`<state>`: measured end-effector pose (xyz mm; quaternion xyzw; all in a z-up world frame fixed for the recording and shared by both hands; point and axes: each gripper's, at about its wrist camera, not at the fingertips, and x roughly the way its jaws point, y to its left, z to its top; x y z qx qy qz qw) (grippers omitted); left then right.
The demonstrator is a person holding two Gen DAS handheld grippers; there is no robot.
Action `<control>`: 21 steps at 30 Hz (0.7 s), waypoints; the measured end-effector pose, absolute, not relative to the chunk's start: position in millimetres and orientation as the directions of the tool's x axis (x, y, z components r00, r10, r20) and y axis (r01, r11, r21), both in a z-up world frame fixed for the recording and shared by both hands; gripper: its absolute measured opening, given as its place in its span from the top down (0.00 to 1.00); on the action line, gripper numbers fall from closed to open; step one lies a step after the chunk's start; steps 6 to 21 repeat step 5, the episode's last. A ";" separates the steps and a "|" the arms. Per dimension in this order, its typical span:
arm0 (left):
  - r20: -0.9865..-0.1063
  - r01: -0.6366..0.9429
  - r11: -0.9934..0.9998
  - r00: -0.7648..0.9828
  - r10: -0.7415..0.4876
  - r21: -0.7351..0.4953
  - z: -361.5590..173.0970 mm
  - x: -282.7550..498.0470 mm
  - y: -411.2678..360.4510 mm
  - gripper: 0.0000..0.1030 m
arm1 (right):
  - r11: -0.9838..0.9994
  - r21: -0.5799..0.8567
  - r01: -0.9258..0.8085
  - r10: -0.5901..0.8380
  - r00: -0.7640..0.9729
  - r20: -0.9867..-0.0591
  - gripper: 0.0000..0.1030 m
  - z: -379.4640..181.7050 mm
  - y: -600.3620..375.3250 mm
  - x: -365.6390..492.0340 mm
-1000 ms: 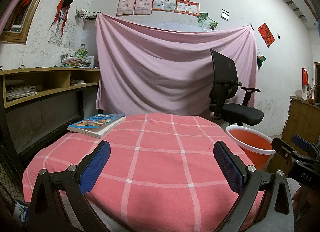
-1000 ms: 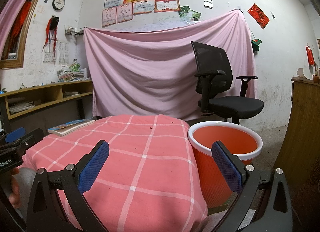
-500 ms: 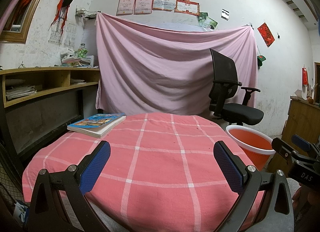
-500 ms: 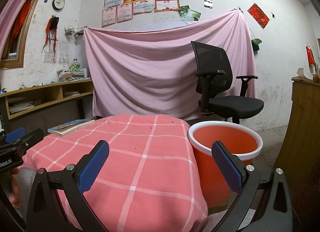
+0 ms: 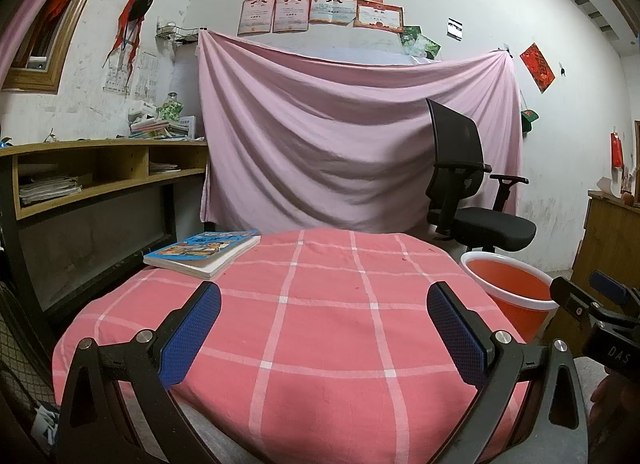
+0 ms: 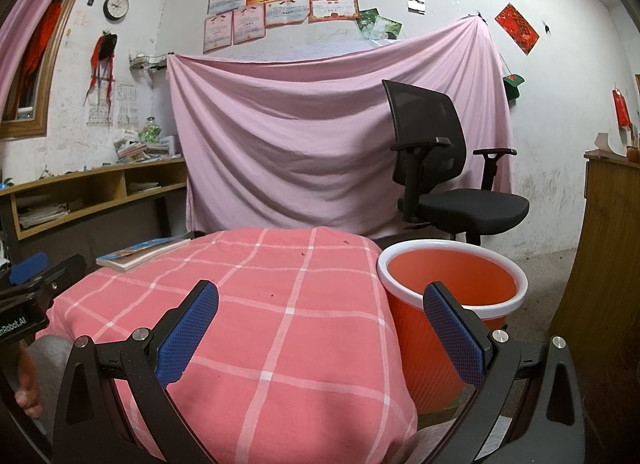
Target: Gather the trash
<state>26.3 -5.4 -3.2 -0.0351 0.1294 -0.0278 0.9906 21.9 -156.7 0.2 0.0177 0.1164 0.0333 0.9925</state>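
Observation:
An orange bin with a white rim stands on the floor to the right of a round table under a red checked cloth; the bin also shows in the left wrist view. My left gripper hangs open over the table's near edge, nothing between its blue pads. My right gripper is open too, straddling the table's right edge and the bin. A few tiny dark specks lie on the cloth. No larger trash shows on the table.
A book lies at the table's far left. A black office chair stands behind the bin before a pink hanging sheet. Wooden shelves run along the left wall, a wooden cabinet at right.

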 end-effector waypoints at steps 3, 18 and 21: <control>-0.257 0.046 0.996 0.964 -0.065 -0.078 -4.6 26.7 -5.4 0.02 | 0.997 0.046 -0.061 0.070 0.970 -0.232 0.00 -3.6 -155.6 21.3; -0.258 0.045 0.996 0.964 -0.063 -0.077 -4.7 27.1 -5.5 0.02 | 0.997 0.048 -0.059 0.069 0.970 -0.233 0.00 -7.1 -154.5 21.6; -0.258 0.045 0.996 0.964 -0.063 -0.077 -4.7 27.1 -5.5 0.02 | 0.997 0.048 -0.059 0.069 0.970 -0.233 0.00 -7.1 -154.5 21.6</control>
